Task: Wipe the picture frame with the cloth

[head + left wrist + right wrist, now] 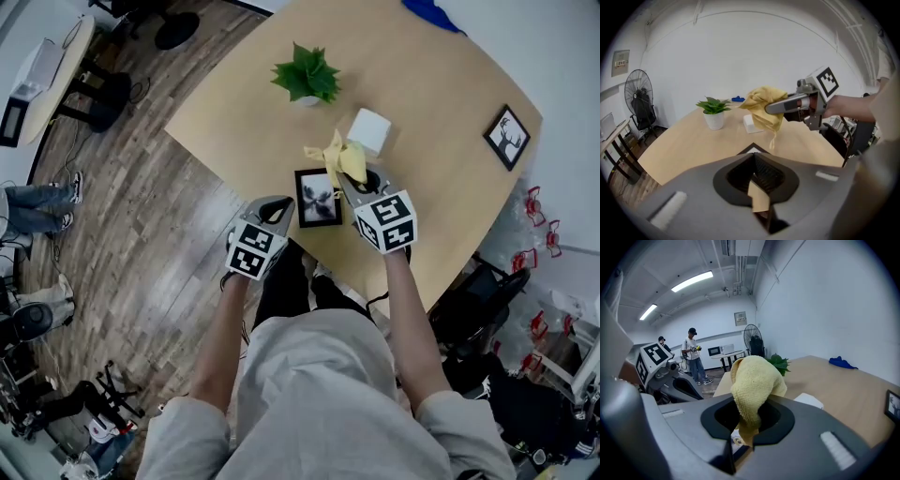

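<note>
A black picture frame (318, 197) with a deer print lies flat near the table's front edge; the left gripper view shows only its corner (751, 149). My right gripper (349, 178) is shut on a yellow cloth (339, 157), held just above the frame's far right corner. In the right gripper view the cloth (752, 380) bunches up out of the jaws. My left gripper (279, 204) hovers at the frame's left side, jaws together with nothing in them. From the left gripper view, the right gripper (787, 103) and the hanging cloth (764, 110) show ahead.
A potted plant (307, 75) and a white box (369, 129) stand behind the frame. A second deer picture (507, 137) lies at the table's right, a blue cloth (431, 11) at the far edge. Two people (693, 355) stand across the room.
</note>
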Demonstrator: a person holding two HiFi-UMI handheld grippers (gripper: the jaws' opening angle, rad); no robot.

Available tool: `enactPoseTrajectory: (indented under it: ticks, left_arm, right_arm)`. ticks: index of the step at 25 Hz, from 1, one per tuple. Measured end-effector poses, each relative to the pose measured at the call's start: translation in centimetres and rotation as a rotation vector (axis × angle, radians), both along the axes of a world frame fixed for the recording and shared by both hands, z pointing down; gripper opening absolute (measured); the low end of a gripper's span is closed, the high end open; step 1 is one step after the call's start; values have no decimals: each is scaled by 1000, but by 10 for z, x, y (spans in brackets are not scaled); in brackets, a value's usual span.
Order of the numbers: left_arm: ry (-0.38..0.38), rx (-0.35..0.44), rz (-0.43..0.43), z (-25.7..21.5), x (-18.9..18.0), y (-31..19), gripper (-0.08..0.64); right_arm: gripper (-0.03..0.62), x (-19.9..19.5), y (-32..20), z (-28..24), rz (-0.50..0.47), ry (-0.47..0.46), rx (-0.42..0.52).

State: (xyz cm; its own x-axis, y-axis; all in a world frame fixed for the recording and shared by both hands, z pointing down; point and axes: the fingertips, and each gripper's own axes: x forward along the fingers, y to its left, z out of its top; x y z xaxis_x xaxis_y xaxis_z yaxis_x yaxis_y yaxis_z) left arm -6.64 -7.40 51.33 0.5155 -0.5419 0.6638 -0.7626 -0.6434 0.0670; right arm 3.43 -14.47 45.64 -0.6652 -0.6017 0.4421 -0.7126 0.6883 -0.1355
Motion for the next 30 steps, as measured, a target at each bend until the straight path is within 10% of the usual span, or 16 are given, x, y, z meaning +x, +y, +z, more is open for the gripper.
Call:
enactPoseTrajectory:
  ticks: [30]
  left_arm:
    - [-112, -139, 453, 105, 27, 1, 52]
  right_arm:
    - [53, -18, -25, 118, 1, 170, -160]
